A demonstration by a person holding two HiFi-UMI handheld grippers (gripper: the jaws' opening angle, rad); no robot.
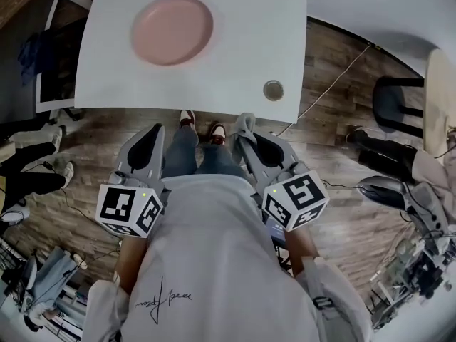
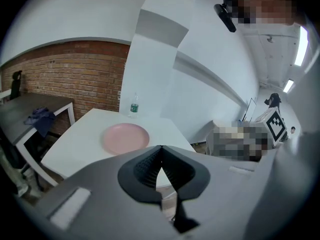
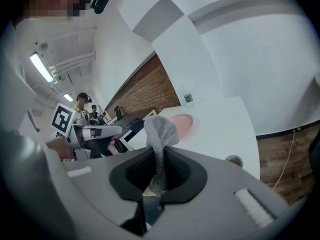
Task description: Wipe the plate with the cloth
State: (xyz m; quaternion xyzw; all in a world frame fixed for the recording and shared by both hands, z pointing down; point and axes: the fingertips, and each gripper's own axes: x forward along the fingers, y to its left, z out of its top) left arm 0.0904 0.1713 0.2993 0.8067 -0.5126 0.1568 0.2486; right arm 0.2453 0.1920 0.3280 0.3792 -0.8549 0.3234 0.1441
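The pink plate (image 1: 172,30) lies on the white table (image 1: 242,41), left of the table's middle. Both grippers hang in front of the table's near edge, over the person's legs, apart from the plate. My right gripper (image 1: 246,137) is shut on a grey knitted cloth (image 1: 245,123), which sticks up out of the closed jaws (image 3: 160,151) as a bunched cloth (image 3: 160,131). My left gripper (image 1: 151,137) is shut and holds nothing; its jaws (image 2: 160,150) meet at the tips. The plate (image 2: 126,137) shows ahead of the left gripper, and the plate (image 3: 183,124) partly behind the cloth.
A small round cup-like thing (image 1: 273,90) stands near the table's near right corner. A water bottle (image 2: 133,105) stands at the table's far edge. A dark desk (image 2: 30,111) with a blue cloth is at the left, a black stool (image 1: 392,98) at the right, and cables cross the wood floor.
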